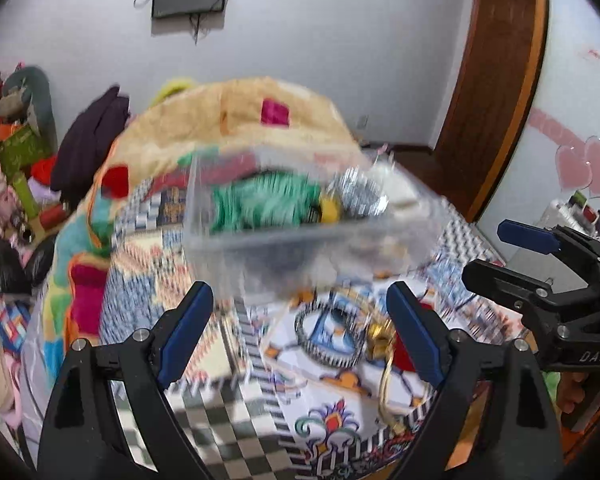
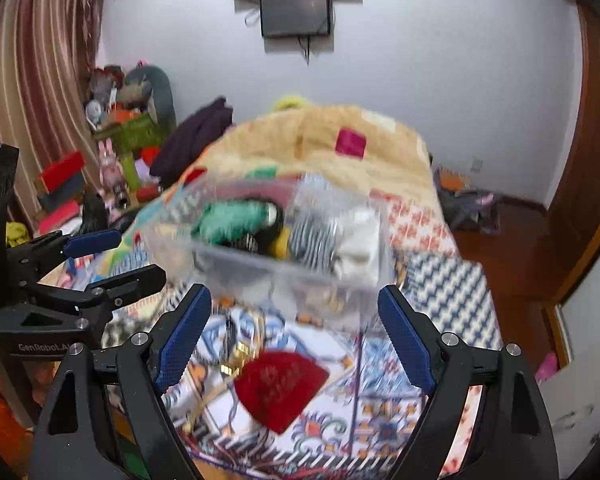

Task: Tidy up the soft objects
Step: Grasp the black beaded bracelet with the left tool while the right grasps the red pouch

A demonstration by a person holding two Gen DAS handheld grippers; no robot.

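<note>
1. Bin [image 1: 300,240]: we are seeing one clear plastic bin sitting on the patterned bedspread [image 1: 220,360] ahead of both grippers, its image blurred.
2. We are counting four soft items inside it: one green bundle [image 1: 260,204], one yellow piece [image 1: 329,208], one black-and-white striped piece [image 2: 314,236] and one white piece [image 2: 360,240].
3. We are holding the left gripper [image 1: 300,328] with its two blue fingers [image 1: 184,332] spread wide and nothing between them.
4. We are holding the right gripper [image 2: 294,332] the same way, fingers wide apart and gripping nothing.
5. One red fan-shaped pouch [image 2: 280,384] is lying on the bedspread just in front of the right gripper, outside the bin.
6. One beige blanket [image 1: 240,116] is piling up behind the bin.
</note>
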